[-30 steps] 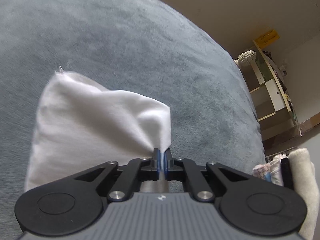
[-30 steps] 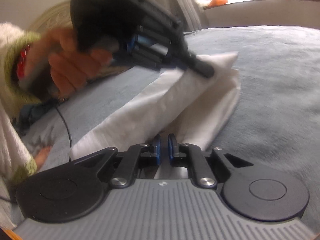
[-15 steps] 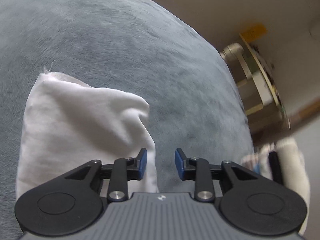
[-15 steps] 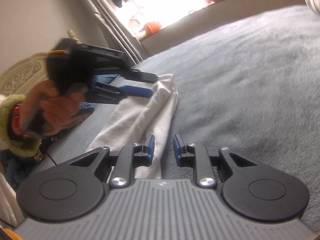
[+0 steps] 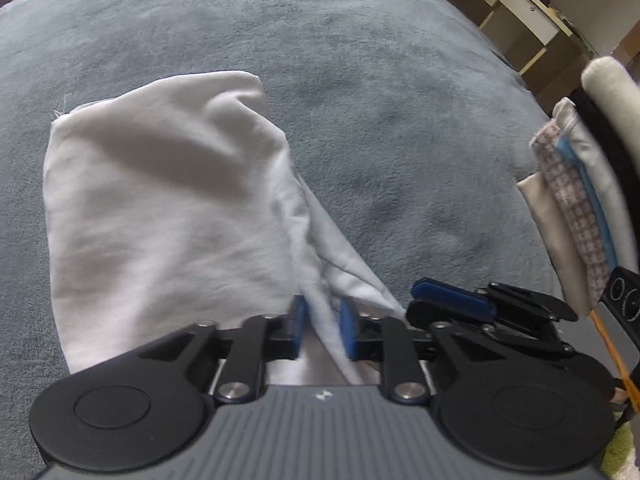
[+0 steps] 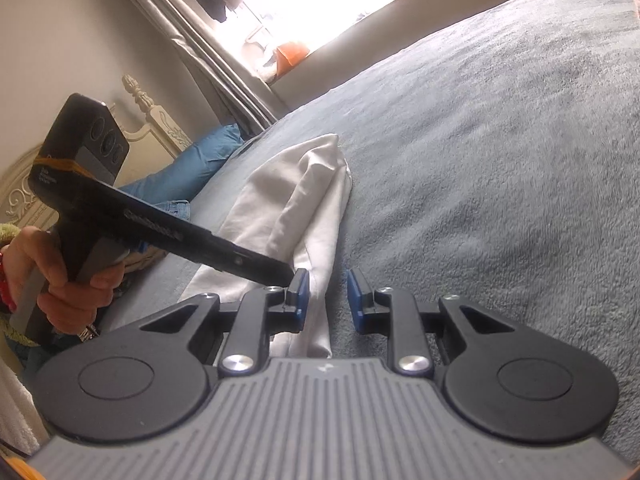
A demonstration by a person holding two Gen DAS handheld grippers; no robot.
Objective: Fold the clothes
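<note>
Left gripper (image 5: 323, 330), black with blue rubber pads, points steeply down; its jaws are closing around a raised ridge of the white cloth (image 5: 168, 200), which stands between the pads without being squeezed flat yet. Right gripper (image 6: 328, 300), the same make, is released: its two pads stand apart, and a thin hem of the cloth runs between them, close to the left-hand pad and clear of the other.

That makes two grippers and one cloth, a soft, matte woven piece, folded into a rough, puffy rectangle with loose creases. It lies on a grey fleece blanket (image 5: 400, 100) with a short, brushed nap.

Only the left wrist view shows a stack of folded cloths (image 5: 576, 216) at the right edge, several layers, one checked and one blue, with a pale wooden shelf (image 5: 520, 4) beyond.

Only the right wrist view shows the hand (image 6: 68, 280) gripping the left tool's handle, one hand in all. Behind it are a blue pillow (image 6: 192, 164), a cream carved headboard (image 6: 156, 120), a grey pleated curtain (image 6: 208, 48) and a bright window.
</note>
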